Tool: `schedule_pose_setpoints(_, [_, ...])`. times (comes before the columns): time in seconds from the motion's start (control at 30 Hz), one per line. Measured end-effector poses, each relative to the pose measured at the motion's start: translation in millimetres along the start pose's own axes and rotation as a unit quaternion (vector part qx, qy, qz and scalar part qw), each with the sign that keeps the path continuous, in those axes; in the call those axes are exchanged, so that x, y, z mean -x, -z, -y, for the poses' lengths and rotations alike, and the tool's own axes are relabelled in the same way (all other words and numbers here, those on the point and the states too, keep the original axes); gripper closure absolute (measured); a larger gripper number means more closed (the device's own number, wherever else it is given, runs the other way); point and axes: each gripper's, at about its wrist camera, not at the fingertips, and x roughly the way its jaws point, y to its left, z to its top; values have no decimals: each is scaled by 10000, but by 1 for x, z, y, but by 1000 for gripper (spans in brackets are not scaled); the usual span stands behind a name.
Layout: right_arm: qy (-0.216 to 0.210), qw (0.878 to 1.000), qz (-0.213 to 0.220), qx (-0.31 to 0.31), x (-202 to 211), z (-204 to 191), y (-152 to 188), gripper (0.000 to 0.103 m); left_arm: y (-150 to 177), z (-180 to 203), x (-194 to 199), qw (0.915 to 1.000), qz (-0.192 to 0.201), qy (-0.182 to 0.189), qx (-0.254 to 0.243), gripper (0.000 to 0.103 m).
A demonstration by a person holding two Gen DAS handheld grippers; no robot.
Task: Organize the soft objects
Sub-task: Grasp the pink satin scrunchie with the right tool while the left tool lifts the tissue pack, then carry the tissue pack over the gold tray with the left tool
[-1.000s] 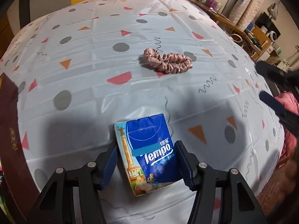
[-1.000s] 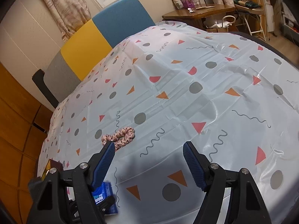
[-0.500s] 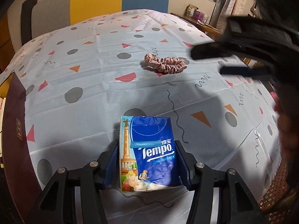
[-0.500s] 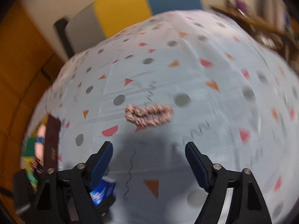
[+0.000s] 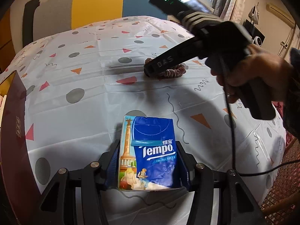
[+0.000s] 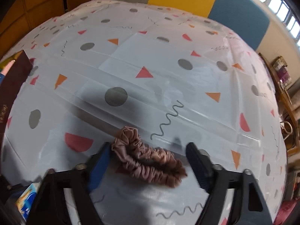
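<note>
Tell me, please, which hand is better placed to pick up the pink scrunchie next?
The right. The right gripper already straddles the scrunchie, its jaws closing with a gap on the right side. The left gripper is occupied, clamped on the tissue pack, nearer the table edge.

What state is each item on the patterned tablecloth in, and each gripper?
Blue Tempo tissue pack: clamped upright in left gripper.
Pinkish-brown satin scrunchie: lying on tablecloth, between right gripper fingers.
Left gripper: shut on pack.
Right gripper: closing, pads not yet pressing.
</note>
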Motion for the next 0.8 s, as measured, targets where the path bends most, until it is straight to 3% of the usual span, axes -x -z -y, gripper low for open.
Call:
schedule_pose_setpoints(0.03, [-231, 9996, 58, -122, 1, 3, -1, 69, 0, 0, 0, 10000, 10, 0, -4, 48])
schedule_pose_setpoints(0.07, [-293, 9994, 45, -199, 1, 4, -3, 89, 1, 0, 0, 10000, 21, 3, -8, 48])
schedule_pose_setpoints(0.23, [-438, 9971, -89, -615, 13, 4, 7, 89, 1, 0, 0, 10000, 37, 16, -28, 48])
schedule_pose_setpoints(0.47, [-1426, 9736, -65, -1784, 54, 4, 50, 89, -1, 1, 0, 9999, -22, -53, -150, 50])
schedule_pose_setpoints(0.63, [-1287, 9741, -292, -1835, 38, -11, 76, 89, -3, 2, 9, 9998, -137, -63, -120, 51])
schedule_pose_setpoints(0.8, [-1025, 9837, -118, -1475, 35, -21, 75, 87, -2, 13, 40, 9996, 184, -29, -214, 51])
